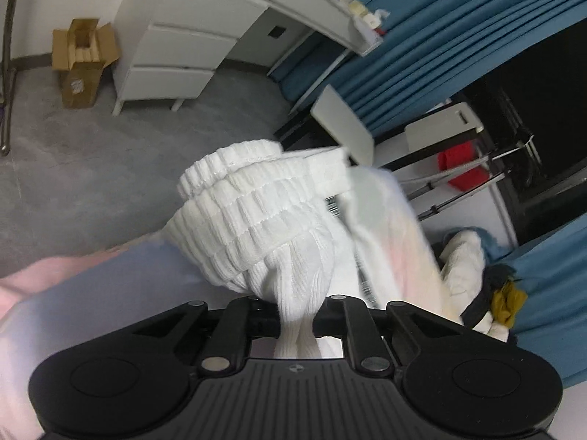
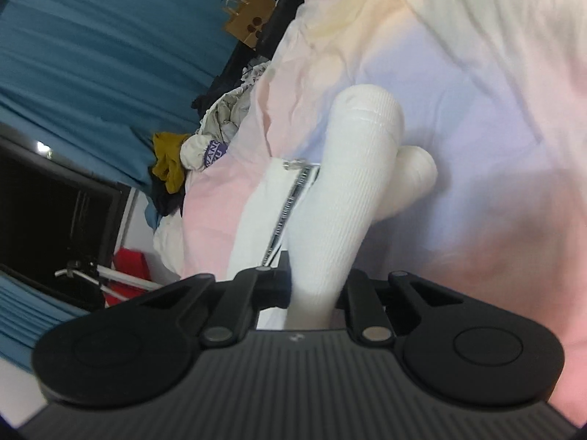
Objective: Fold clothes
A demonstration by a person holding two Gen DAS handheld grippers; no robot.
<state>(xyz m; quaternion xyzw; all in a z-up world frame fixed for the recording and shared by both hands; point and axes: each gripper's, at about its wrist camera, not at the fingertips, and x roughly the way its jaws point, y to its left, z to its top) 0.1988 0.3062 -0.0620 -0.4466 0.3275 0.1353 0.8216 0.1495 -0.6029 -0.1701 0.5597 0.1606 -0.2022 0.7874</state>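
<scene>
My left gripper is shut on a white ribbed knit garment, which bunches up in front of it and hides the fingers. A white finger pokes out past the bunched cloth. My right gripper is shut on a white ribbed sleeve or sock-like tube that stretches forward over a pastel pink, lilac and yellow sheet. A second rounded white end lies just right of the tube. Both views are blurred.
A white chest of drawers and an open cardboard box stand on the grey floor. Blue curtains hang at the right. A pile of other clothes lies at the sheet's left edge, a paper bag behind it.
</scene>
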